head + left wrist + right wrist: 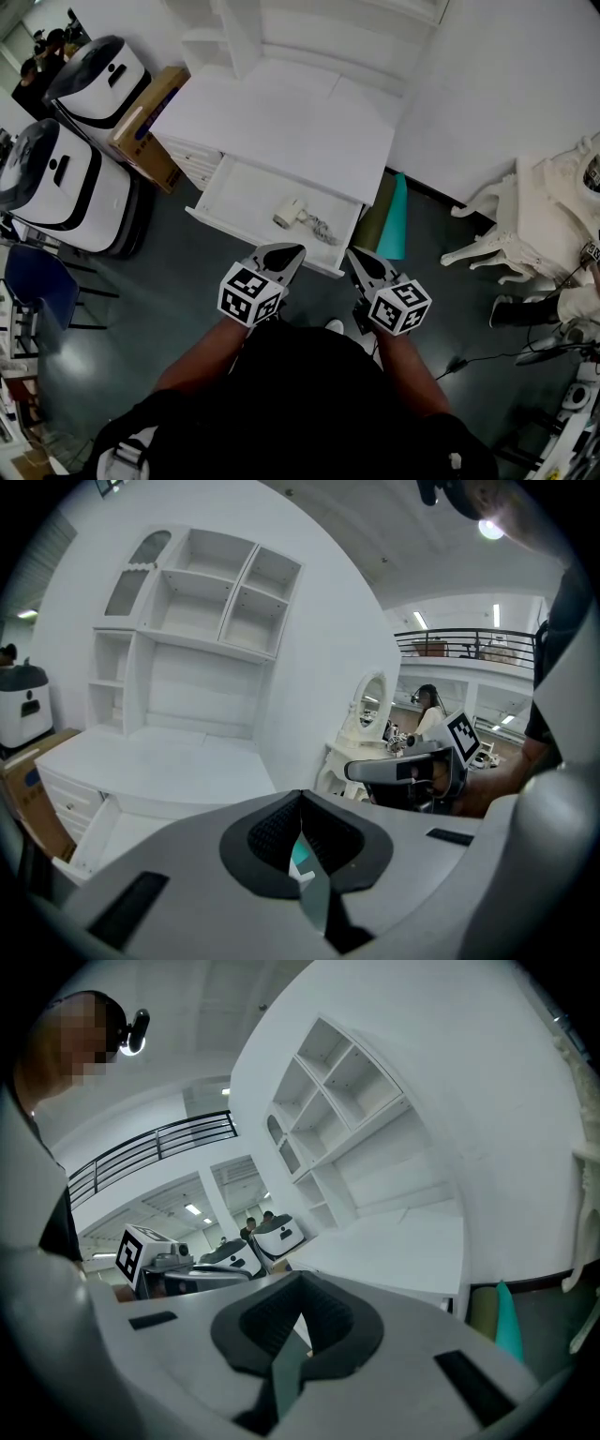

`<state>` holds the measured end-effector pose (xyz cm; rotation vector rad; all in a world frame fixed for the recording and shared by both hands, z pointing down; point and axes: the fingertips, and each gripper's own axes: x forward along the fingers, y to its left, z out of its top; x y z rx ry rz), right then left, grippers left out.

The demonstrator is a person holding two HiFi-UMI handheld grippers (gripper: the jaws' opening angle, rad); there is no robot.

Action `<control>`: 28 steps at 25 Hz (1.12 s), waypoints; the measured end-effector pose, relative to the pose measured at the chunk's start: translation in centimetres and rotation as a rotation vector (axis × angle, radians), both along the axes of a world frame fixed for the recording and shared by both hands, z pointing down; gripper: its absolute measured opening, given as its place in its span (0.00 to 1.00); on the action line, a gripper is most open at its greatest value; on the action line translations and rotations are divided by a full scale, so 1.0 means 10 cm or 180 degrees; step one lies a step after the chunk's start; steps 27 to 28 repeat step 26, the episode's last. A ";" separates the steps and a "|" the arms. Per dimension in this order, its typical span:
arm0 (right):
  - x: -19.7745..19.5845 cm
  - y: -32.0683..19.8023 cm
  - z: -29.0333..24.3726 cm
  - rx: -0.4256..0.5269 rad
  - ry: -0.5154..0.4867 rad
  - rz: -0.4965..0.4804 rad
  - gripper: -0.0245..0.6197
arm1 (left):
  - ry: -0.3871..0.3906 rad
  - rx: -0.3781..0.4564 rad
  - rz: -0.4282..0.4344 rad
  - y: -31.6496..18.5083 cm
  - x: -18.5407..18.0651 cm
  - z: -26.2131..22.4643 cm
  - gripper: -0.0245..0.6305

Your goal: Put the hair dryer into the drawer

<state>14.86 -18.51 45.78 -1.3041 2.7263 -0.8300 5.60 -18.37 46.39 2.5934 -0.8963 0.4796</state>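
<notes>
A white hair dryer [290, 214] lies in the open white drawer [246, 192] of the desk [281, 122], its cord [321, 229] coiled beside it on the right. My left gripper [284, 254] hovers just in front of the drawer's front edge, shut and empty. My right gripper [359, 260] is level with it, to the right, near the drawer's right corner, also shut and empty. In the left gripper view the jaws [300, 803] meet at the tip, with the right gripper [412, 771] beside them. The right gripper view shows its jaws [300, 1285] closed too.
Two white-and-black machines [56, 187] [98, 75] and a cardboard box [150, 117] stand left of the desk. A teal board [398, 220] leans at the desk's right side. White ornate furniture [544, 216] is at the far right. A blue chair [37, 281] sits near left.
</notes>
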 end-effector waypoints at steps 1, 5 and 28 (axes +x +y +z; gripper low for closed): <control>-0.01 -0.01 0.00 0.0011 0.0012 -0.0001 0.08 | 0.0001 0.0002 0.0000 0.00 0.00 -0.01 0.05; -0.04 -0.04 -0.03 0.0043 0.0029 -0.0001 0.08 | 0.0006 0.0013 0.0008 -0.02 -0.03 -0.03 0.05; -0.03 0.00 0.00 0.0040 0.0031 -0.0008 0.08 | -0.0001 0.0058 0.0036 -0.03 0.01 -0.06 0.05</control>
